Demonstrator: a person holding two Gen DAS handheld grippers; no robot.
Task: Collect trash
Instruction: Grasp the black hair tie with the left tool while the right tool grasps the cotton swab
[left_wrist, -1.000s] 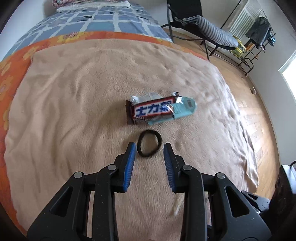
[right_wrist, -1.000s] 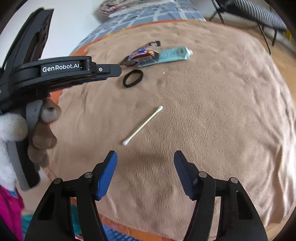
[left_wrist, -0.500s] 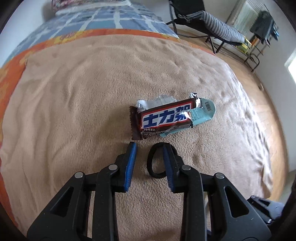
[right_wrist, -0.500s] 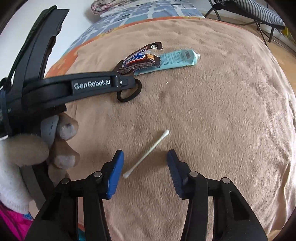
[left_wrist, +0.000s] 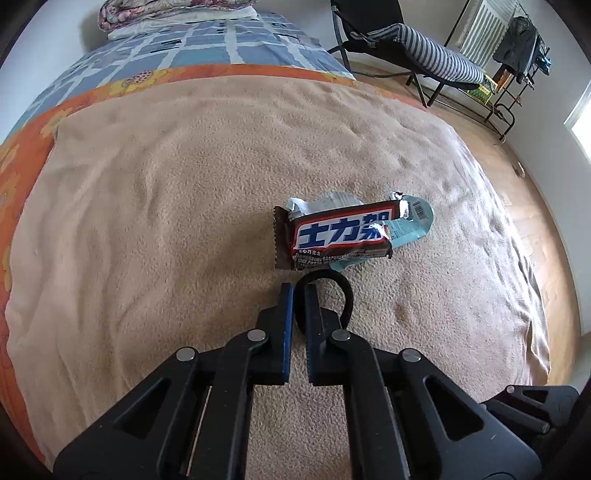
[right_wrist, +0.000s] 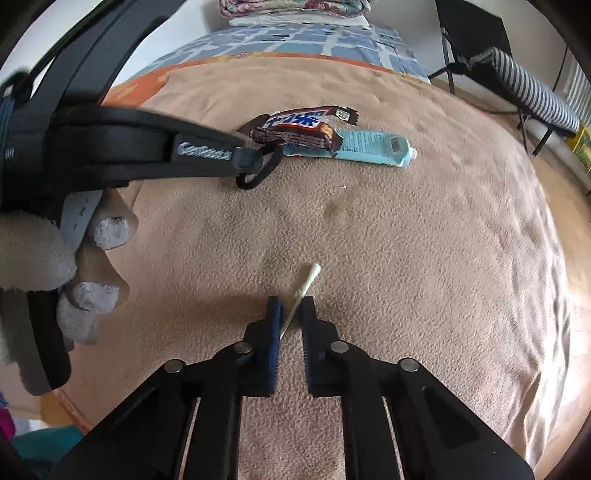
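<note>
So we have both pickups under way. Our left hand-held gripper (left_wrist: 298, 291), at lower centre of its view, has just been closing and is now pinched on the near side of the hair tie (left_wrist: 338, 286), whose loop sticks out to the right of the jaws. Our right hand-held gripper (right_wrist: 291, 306) has just been closing too, and now clamps the swab (right_wrist: 304, 291) across its stem, the cotton tip poking up toward frame centre.

Nothing looks lifted yet; both pieces seem to rest on the blanket (left_wrist: 147, 221). We judge the task barely begun. Left to gather: the wrapper (left_wrist: 334, 236), lying just above the hair tie, and the tube (left_wrist: 413, 225) under its right end. We see no bin in either view, so where the trash goes we cannot tell.

Room is generous. The blanket lies bare left, right and below both grippers. Its edge drops to the wooden floor (left_wrist: 524, 221) at the right of the left view, with a chair (left_wrist: 406, 37) at upper right, well apart.
</note>
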